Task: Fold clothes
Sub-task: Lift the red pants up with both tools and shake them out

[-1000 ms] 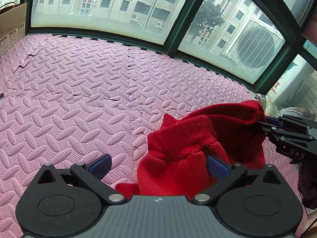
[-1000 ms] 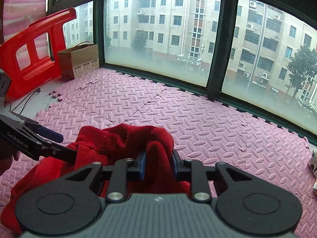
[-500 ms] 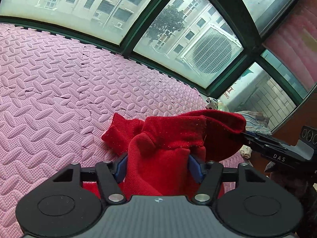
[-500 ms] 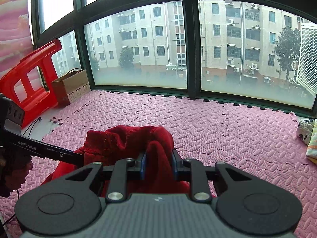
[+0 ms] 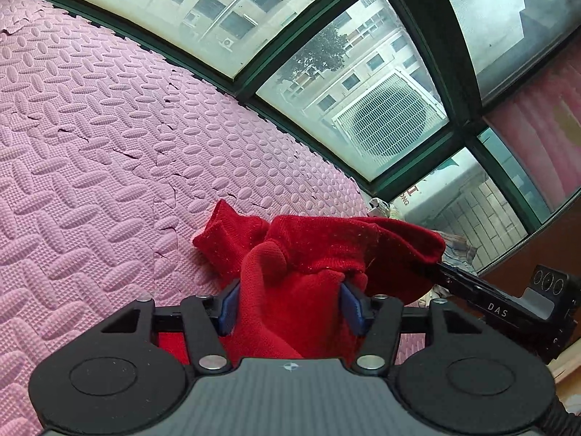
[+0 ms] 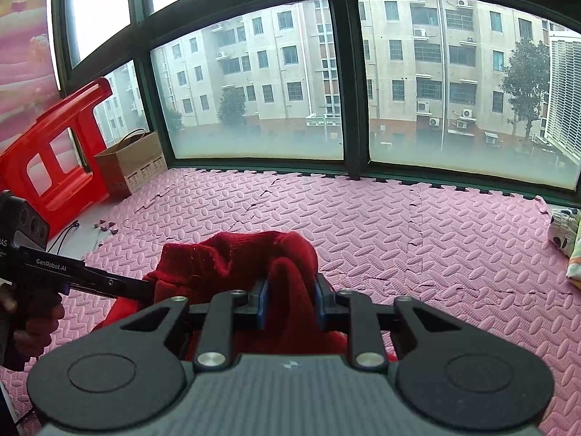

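With both grippers clamped on the crumpled red knitted garment, the step in hand looks like lifting it and spreading it so it can be laid flat for the first fold. The left gripper has its blue-padded fingers closed on a thick bunch of the knit, and the right gripper pinches a narrower ridge of the same cloth between its own blue fingers. The garment hangs bunched between the two, raised above the pink interlocking foam floor mat, with a ribbed cuff or hem sticking out toward the window; whether any part touches the mat cannot be told.

To do this well, I would draw the grippers apart sideways at the same height, slowly, until the slack knit between them comes taut without stretching. Both grips hold gathered folds, not a clean edge, so the cloth may open unevenly; regripping at a shoulder or hem would probably give a squarer spread. Lower it onto the open mat, away from the brown cardboard box and red plastic stool, letting the far edge land first so the body lies without creases.
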`<state>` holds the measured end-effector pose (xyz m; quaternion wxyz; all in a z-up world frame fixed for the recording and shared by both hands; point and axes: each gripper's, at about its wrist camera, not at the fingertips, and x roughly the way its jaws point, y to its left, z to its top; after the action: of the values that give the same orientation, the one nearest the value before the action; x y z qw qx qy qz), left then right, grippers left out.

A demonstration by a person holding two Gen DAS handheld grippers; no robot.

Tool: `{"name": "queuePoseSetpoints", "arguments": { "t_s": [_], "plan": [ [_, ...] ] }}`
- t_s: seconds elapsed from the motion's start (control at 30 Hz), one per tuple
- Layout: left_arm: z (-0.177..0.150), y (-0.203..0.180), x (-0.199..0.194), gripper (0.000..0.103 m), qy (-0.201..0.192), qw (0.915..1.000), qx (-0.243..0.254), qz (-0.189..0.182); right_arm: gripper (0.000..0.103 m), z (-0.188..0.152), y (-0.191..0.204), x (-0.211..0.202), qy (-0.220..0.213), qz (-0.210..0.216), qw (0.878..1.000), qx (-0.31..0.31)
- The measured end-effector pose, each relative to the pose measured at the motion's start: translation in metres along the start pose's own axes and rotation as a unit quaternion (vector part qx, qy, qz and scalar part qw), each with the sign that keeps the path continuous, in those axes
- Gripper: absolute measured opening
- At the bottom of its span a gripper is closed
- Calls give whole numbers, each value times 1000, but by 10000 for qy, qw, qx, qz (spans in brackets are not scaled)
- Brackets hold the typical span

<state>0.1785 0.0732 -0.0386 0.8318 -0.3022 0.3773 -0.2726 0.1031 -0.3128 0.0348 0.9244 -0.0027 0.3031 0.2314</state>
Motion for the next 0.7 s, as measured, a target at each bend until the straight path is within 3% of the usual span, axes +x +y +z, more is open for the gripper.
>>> {"name": "queuePoseSetpoints", "arguments": {
  "t_s": [0.13, 0.3, 0.47, 0.5, 0.7],
  "plan": [
    [1, 5, -4, 62, -97, 9998, -137, -55, 23, 0, -1, 0, 3, 3, 10000, 5],
    [7, 14, -9, 74, -259, 9987, -325, 281, 23, -1, -2, 0, 9, -6, 10000, 1],
    [5, 5, 1, 71, -31, 9989, 115, 462, 23, -1, -3, 1, 14, -17, 10000, -6],
    [5, 4, 3, 68, 9, 9987, 178, 479, 23, -1, -3, 1, 16, -19, 10000, -8],
    [3, 9, 12, 16, 277, 9983, 153, 482, 23, 2, -5, 3, 39, -25, 10000, -43]
  ]
}}
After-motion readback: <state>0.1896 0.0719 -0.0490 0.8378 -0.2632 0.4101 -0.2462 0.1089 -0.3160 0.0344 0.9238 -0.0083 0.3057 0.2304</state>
